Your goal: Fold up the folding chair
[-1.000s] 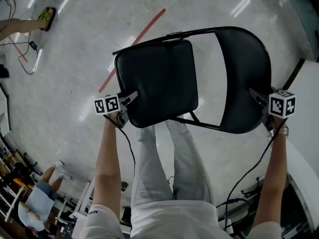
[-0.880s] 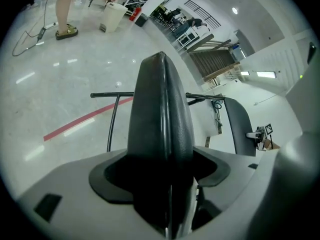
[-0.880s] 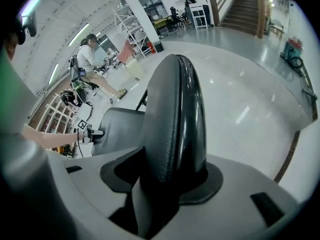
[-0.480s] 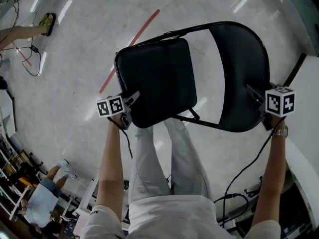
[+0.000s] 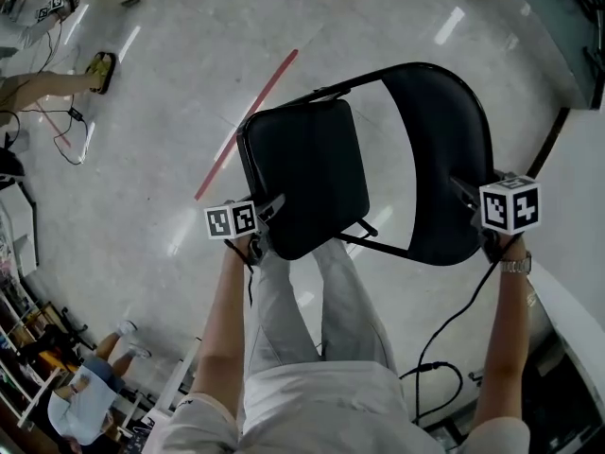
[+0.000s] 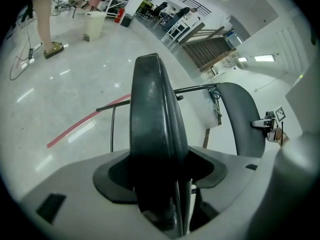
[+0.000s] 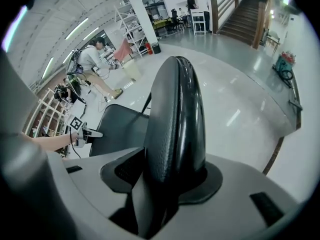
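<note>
Within right tool (image 5: pixel 468 197), chair backrest (image 5: pixel 440 140)

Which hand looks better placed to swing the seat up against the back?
Left, probably: the left gripper, its jaws having just closed further, clamps the seat at its edge, the part that must swing. The right gripper only grips the backrest.

Open lab hall: polished floor (image 5: pixel 142 83), shelving racks (image 7: pixel 129 21), staircase (image 7: pixel 245 24), seated worker (image 7: pixel 92 59).

A red stripe (image 5: pixel 248 126) crosses the glossy floor (image 5: pixel 142 140) (a yellow shoe (image 5: pixel 100 65) stands well apart).
</note>
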A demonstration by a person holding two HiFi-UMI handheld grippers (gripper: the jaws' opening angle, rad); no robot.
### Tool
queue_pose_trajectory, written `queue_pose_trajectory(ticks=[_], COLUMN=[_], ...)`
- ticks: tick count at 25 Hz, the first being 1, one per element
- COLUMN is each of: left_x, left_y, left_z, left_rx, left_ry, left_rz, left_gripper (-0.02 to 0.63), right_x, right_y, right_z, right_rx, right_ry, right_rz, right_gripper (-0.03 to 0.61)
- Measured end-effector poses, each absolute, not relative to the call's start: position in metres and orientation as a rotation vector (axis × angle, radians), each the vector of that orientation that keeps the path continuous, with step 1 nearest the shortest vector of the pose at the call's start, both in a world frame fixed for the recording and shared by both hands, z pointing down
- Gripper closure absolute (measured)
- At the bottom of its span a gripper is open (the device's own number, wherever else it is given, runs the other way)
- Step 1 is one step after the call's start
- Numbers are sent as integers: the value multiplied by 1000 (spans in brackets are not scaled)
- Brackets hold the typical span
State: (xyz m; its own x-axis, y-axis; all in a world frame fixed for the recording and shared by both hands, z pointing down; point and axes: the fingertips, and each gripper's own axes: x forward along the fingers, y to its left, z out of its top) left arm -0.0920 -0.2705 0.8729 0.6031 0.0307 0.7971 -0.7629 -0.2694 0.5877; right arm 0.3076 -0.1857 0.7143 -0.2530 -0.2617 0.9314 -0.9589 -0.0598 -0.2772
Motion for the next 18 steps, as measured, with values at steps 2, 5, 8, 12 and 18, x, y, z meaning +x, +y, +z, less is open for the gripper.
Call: queue_pose_trajectory(ticks=[2, 5, 8, 12, 18], left_x=[-81, -63, -42, -16, 19], left_y=[-265, -255, -242, -232, -209], left_z=[860, 842, 833, 810, 777], left_rx=[1701, 1732, 1766, 1824, 1902], left_ry=[-583, -524, -451, -348, -211], left_rz=[879, 927, 998, 1077, 1171], left_gripper=[308, 308, 308, 308, 308], right_x=[302, 298, 296, 283, 265], right_y=[-184, -181, -178, -184, -182], right_z=[701, 683, 672, 644, 608], right_rx=[1321, 1315, 1312, 1302, 1295], right_ry=[-1594, -1620, -1642, -1703, -1737], right_rz=[1394, 1426, 1445, 1496, 1527], right_gripper=[368, 368, 368, 368, 368])
